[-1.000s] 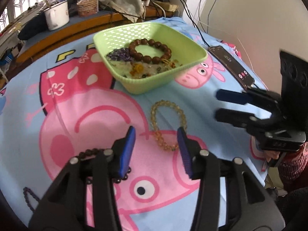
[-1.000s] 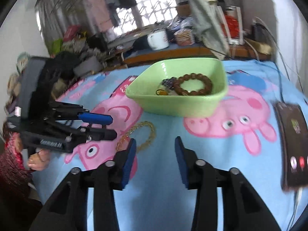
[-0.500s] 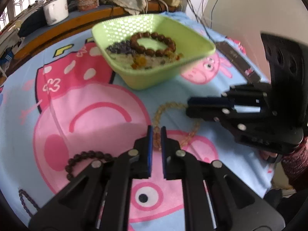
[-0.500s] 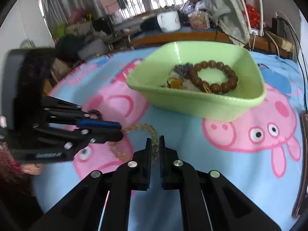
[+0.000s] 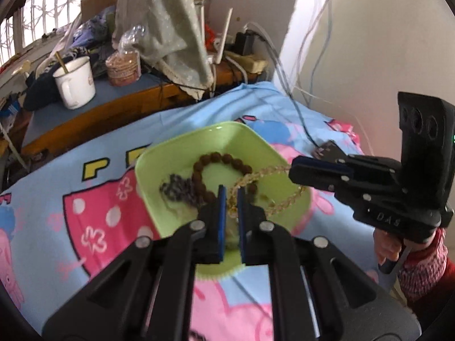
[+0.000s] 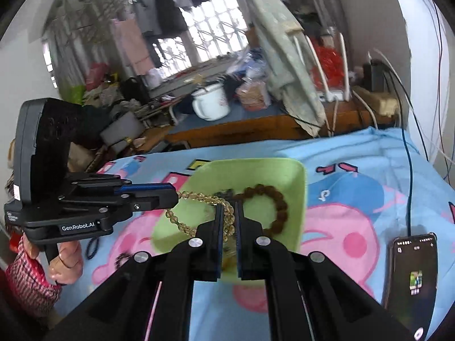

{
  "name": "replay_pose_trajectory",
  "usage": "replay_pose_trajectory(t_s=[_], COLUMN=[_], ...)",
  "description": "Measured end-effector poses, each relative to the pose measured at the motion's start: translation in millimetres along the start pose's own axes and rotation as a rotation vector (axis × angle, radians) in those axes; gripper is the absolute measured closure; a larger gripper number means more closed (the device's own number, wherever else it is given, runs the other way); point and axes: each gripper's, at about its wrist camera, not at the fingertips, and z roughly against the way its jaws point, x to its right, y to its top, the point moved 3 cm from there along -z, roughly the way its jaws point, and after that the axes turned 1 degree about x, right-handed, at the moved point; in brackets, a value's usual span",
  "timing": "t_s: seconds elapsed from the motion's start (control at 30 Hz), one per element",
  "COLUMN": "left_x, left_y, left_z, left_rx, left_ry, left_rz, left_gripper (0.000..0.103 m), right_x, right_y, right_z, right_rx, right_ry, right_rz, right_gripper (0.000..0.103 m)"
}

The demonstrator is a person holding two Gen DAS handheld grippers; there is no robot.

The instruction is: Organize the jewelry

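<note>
Both grippers grip one amber bead bracelet (image 5: 271, 174) and hold it stretched in the air over the green basket (image 5: 170, 153).

Left gripper (image 5: 229, 196): jaws clamped on the near-left part of the bracelet loop; the yellow beads show in the narrow slit between the blue pads.

Right gripper (image 6: 228, 213): jaws clamped on the opposite part of the loop; the beads run between its pads too. In the left wrist view it enters from the right, held by a hand (image 5: 388, 248) in a red patterned sleeve (image 5: 421, 267).

The bracelet hangs as a taut strand between the two tools, clear of the basket floor as far as can be judged.

Basket contents: a brown bead bracelet (image 6: 270, 199) lying as a ring on the floor, a heap of dark purple beads (image 5: 177, 189) at its left, and some pale and yellowish items under the left gripper, too blurred to identify.

The basket stands on a blue cartoon-pig cloth (image 6: 355, 176). A phone (image 6: 411, 272) with lit screen lies on the cloth at the near right, cable attached. A dark bead string (image 6: 92, 245) lies on the cloth at the near left.

Far side: a white enamel mug (image 5: 74, 82) on a wooden ledge.
</note>
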Motion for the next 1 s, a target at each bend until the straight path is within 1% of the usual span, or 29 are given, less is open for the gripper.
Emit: replay_pose_trajectory(t_s=[0.03,0.17,0.27,0.3,0.33,0.37,0.4,0.43,0.5,0.57,0.63,0.7,0.77,0.83,0.93,1.0], left_x=[-3.4,-14.1,-20.1,-21.6,-26.3,-30.1,-35.2,-40.2,-48.8,-59.1,-73.0,-86.7,-106.6,-125.1,-151.5,-160.8], left_y=[3.8,5.9,5.9,5.2,4.2,3.3,3.4,3.9,4.3,2.0,-9.5,-25.0,-48.2,-74.3,-123.5,-147.0], left_z=[-11.2,-32.7,-45.4,-49.6,-56.8,-57.3,-53.2,-43.6,-21.7,10.0,47.5,73.7,98.8,116.5,138.3,145.5], left_rx=[-0.014,-0.044,-0.058,-0.071,-0.100,-0.107,-0.100,-0.080,-0.036,0.021,0.072,0.090,0.090,0.076,0.042,0.027], left_ry=[0.005,0.023,0.042,0.060,0.103,0.121,0.115,0.096,0.090,0.091,0.109,0.144,0.189,0.230,0.288,0.303], left_rz=[0.008,0.025,0.022,0.011,0.011,0.019,0.035,0.053,0.078,0.101,0.124,0.147,0.186,0.228,0.293,0.328], left_gripper=[0.096,0.096,0.096,0.088,0.079,0.075,0.075,0.075,0.075,0.075,0.075,0.075,0.075,0.075,0.075,0.075], right_x=[4.4,13.6,13.4,12.8,12.4,12.1,10.7,9.4,6.7,1.1,-7.7,-23.9,-45.8,-66.9,-103.9,-127.7], right_y=[0.4,-2.4,-1.2,-0.2,1.3,3.1,4.2,4.8,6.4,5.8,4.6,0.3,-8.3,-15.7,-33.5,-46.3], right_z=[-7.4,-28.0,-37.4,-41.0,-42.7,-41.0,-36.7,-29.8,-16.5,0.4,13.5,22.6,25.4,19.6,-2.4,-21.4], right_rx=[-0.012,-0.049,-0.042,-0.035,-0.024,-0.007,0.013,0.040,0.079,0.118,0.142,0.148,0.134,0.103,0.013,-0.052], right_ry=[-0.009,-0.021,-0.014,-0.022,-0.040,-0.051,-0.045,-0.029,-0.025,-0.012,0.016,0.048,0.090,0.127,0.177,0.205], right_rz=[-0.006,-0.016,-0.013,-0.009,-0.003,-0.006,-0.016,-0.027,-0.027,-0.027,-0.028,-0.003,0.038,0.074,0.145,0.186], right_gripper=[0.103,0.103,0.103,0.103,0.103,0.097,0.093,0.090,0.090,0.090,0.090,0.090,0.090,0.090,0.090,0.090])
